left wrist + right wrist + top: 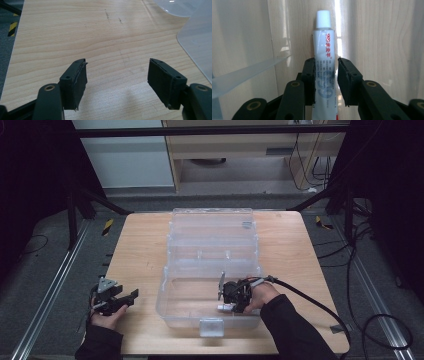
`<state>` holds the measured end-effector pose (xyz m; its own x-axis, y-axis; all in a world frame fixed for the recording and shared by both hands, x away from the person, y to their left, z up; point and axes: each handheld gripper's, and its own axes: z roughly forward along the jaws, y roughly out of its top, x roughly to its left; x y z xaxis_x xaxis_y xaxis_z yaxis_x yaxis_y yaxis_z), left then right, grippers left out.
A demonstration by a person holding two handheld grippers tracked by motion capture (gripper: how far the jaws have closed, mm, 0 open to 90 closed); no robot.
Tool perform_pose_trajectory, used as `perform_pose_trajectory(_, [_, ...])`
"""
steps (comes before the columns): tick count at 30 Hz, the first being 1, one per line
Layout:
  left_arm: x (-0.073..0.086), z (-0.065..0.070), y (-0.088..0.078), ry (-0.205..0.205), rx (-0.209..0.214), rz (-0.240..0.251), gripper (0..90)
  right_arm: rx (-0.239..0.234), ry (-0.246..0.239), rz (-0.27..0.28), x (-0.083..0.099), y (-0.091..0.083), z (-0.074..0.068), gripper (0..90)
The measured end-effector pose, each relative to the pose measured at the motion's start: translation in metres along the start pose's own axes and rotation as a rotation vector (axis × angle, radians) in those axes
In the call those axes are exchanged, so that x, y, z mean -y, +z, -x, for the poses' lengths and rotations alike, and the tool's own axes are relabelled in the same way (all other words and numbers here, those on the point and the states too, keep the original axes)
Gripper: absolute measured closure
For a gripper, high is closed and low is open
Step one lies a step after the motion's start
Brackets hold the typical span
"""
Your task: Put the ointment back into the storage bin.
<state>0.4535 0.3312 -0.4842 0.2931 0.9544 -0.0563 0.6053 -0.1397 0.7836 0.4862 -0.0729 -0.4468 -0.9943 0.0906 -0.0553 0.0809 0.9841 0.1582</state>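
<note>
- My right tool (pixel 326 80) sits low inside the front compartment of the clear plastic box (pixel 170 292), near its front wall, in the high view.
- Between its jaws lies a white tube (pixel 325 62) with red print and a white cap; the cap end points away from me, along the jaws.
- The left pad touches the tube's side; on the right I see a thin gap between pad and tube, so the jaws are nearly closed around it but I cannot tell if they press it firmly.
- The tube lies against the box floor, with the wood grain of the counter (pixel 75 37) showing through the clear plastic.
- My left tool (pixel 117 77) rests over the bare counter, left of the box and well apart from it, jaws spread wide with nothing between them.
- The box lid stands open, laid back toward the far edge of the counter.
</note>
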Motion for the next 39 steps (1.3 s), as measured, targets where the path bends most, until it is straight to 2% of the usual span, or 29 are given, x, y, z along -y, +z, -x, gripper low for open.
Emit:
perform_pose_trajectory(4, [0.0, 0.0, 0.0, 0.001, -0.001, 0.001, 31.3, 0.007, 0.008, 0.03, 0.003, -0.005, 0.0, 66.9])
perform_pose_trajectory(6, [0.0, 0.0, 0.0, -0.001, 0.0, 0.0, 31.2, 0.013, 0.034, 0.048, 0.005, -0.011, 0.0, 66.3])
perform_pose_trajectory(12, [0.0, 0.0, 0.0, -0.001, 0.0, 0.0, 31.0, 0.046, 0.102, 0.172, 0.016, -0.035, -0.001, 64.6])
perform_pose_trajectory(18, [0.0, 0.0, 0.0, -0.002, 0.001, -0.001, 30.7, 0.09, 0.213, 0.307, 0.032, -0.056, -0.006, 61.5])
perform_pose_trajectory(22, [0.0, 0.001, 0.001, 0.001, 0.005, -0.009, 30.4, 0.154, 0.304, 0.436, 0.049, -0.068, -0.011, 58.5])
perform_pose_trajectory(32, [0.0, 0.001, 0.001, 0.0, 0.004, -0.009, 30.6, 0.293, 0.484, 0.672, 0.091, -0.082, -0.022, 45.8])
perform_pose_trajectory(37, [0.0, 0.001, 0.001, -0.002, 0.001, -0.01, 30.6, 0.346, 0.553, 0.759, 0.115, -0.083, -0.026, 40.5])
perform_pose_trajectory(39, [0.0, 0.001, 0.001, -0.002, 0.001, -0.01, 30.6, 0.348, 0.589, 0.761, 0.122, -0.082, -0.025, 36.2])
